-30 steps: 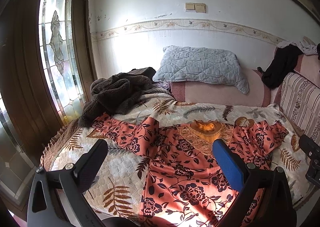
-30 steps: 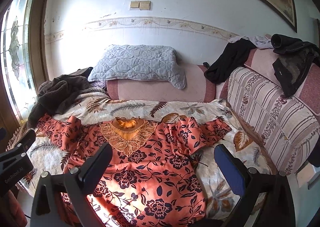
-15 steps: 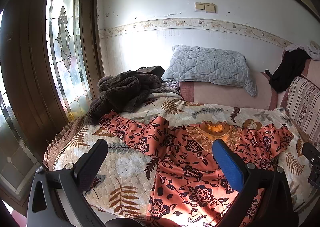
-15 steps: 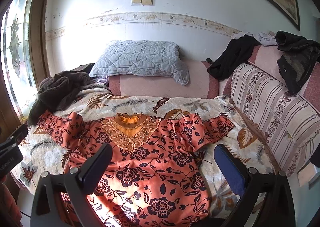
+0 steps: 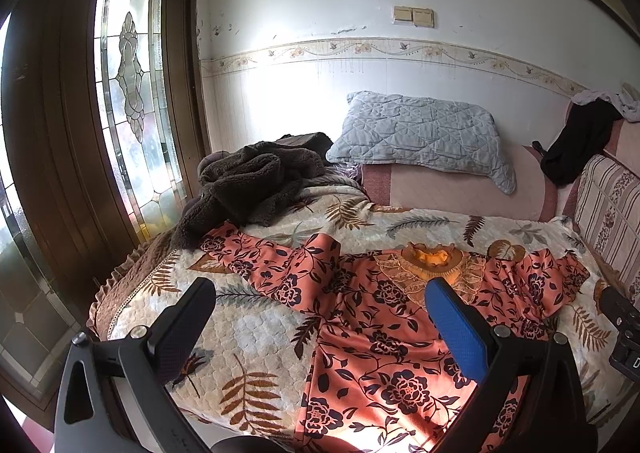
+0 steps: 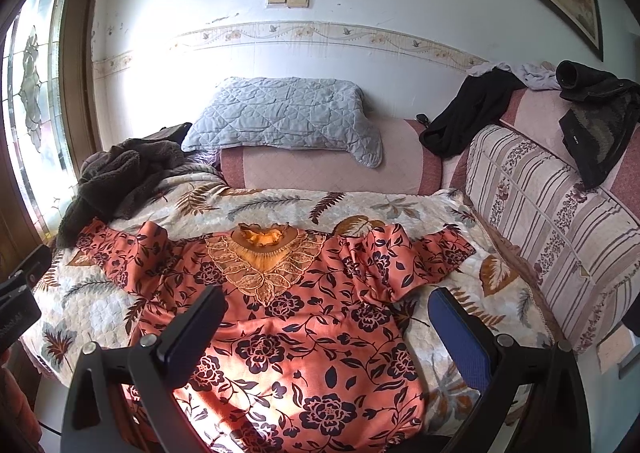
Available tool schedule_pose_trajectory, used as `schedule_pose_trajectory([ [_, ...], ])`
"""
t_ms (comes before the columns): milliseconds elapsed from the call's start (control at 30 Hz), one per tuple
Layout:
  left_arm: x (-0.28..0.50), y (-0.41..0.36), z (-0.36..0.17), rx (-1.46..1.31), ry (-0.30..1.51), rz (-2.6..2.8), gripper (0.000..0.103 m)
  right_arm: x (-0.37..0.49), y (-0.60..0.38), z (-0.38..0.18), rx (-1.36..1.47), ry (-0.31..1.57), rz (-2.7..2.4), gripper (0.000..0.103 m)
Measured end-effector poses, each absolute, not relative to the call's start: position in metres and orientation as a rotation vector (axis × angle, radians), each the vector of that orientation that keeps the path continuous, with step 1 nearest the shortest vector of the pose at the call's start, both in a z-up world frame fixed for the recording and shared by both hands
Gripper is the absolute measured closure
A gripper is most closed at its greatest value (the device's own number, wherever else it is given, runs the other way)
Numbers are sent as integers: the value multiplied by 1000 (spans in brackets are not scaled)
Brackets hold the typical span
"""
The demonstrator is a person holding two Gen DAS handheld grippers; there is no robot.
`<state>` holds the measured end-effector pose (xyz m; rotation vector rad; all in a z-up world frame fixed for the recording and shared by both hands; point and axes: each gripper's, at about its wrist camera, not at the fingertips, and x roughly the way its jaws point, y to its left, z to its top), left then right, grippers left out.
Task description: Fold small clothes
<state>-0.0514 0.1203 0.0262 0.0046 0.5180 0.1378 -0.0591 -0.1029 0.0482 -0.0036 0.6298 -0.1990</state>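
1. Two views, left wrist first. The left gripper (image 5: 316, 301) hovers above the near edge of the bedspread (image 5: 256, 337), jaws wide and empty. The floral garment (image 5: 384, 329) lies flat, face up, ahead and to the right of the jaws. Its collar points to the far edge, its hem hangs over the near edge, so its long axis runs away from the camera. The left sleeve (image 5: 260, 257) stretches toward the far left corner, near a brown fleece (image 5: 256, 181), and is closest to this gripper.

2. Right wrist view. The right gripper (image 6: 324, 309) is likewise wide and empty, poised level over the garment's (image 6: 304, 333) lower body. The right sleeve (image 6: 416, 257) lies crumpled, just ahead of the blue finger (image 6: 460, 337); judged nearest to this hand.
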Motion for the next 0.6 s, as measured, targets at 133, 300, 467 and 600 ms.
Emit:
schedule_pose_trajectory([
  [133, -50, 123, 27, 4, 519, 141, 0, -58, -102, 46, -2, 631, -197, 0],
  [300, -48, 128, 26, 4, 520, 155, 0, -49, -100, 46, -2, 629, -190, 0],
  [467, -45, 133, 23, 4, 522, 177, 0, -37, -96, 46, -4, 630, -177, 0],
  [600, -44, 140, 23, 2, 520, 201, 0, -29, -90, 43, -5, 635, -162, 0],
])
